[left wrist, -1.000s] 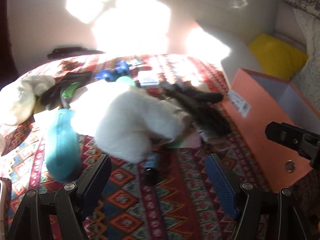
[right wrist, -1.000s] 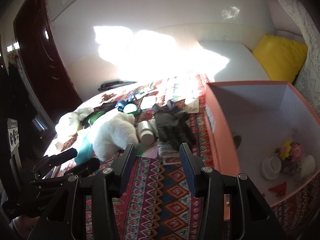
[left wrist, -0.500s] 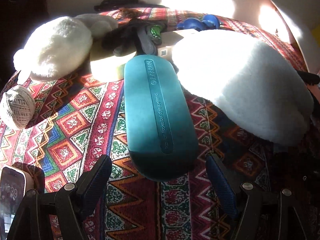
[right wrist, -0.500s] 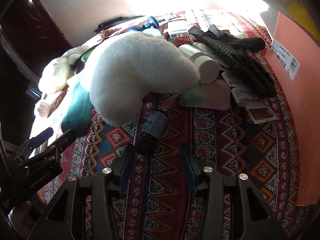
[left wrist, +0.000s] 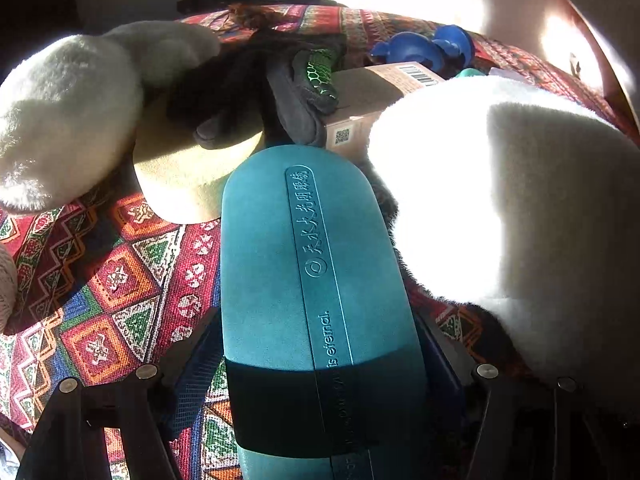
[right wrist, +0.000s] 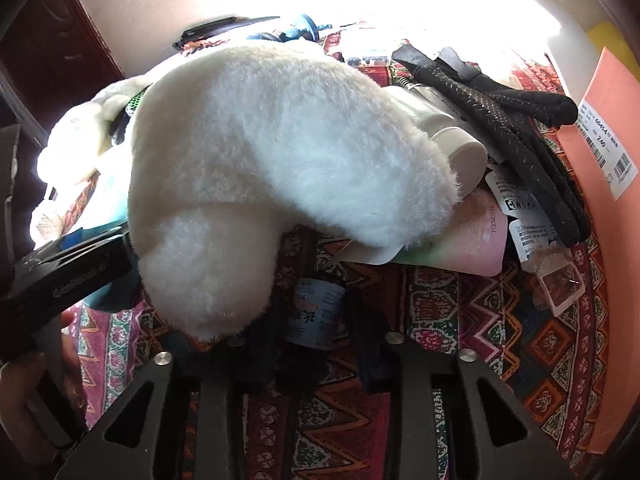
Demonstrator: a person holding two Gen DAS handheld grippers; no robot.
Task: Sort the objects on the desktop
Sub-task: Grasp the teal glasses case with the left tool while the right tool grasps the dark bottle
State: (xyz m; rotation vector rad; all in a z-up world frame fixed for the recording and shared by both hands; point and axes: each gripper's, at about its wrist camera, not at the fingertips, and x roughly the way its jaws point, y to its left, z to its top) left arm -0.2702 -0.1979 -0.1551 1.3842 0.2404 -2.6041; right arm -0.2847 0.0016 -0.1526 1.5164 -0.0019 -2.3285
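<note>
The teal case is straddled lengthwise by the just-narrowed left gripper jaws, and the small bottle is flanked by the closing right gripper jaws, contact being undeterminable, for lifting.

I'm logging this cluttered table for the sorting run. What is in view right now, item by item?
glasses case: 1, teal, on the cloth, between the left gripper's fingers
large plush: 1, white, centre of the pile
small plush: 1, cream, far left
small bottle: 1, dark with label, between the right gripper's fingers
white bottle: 1, lying beside the large plush
black gloves: dark pair, right side
carton: 1, tan, barcoded, behind the case
box: 1, orange, right edge
tablecloth: 1, patterned red
left gripper: black, closing around the case
right gripper: black, closing on the small bottle
</note>
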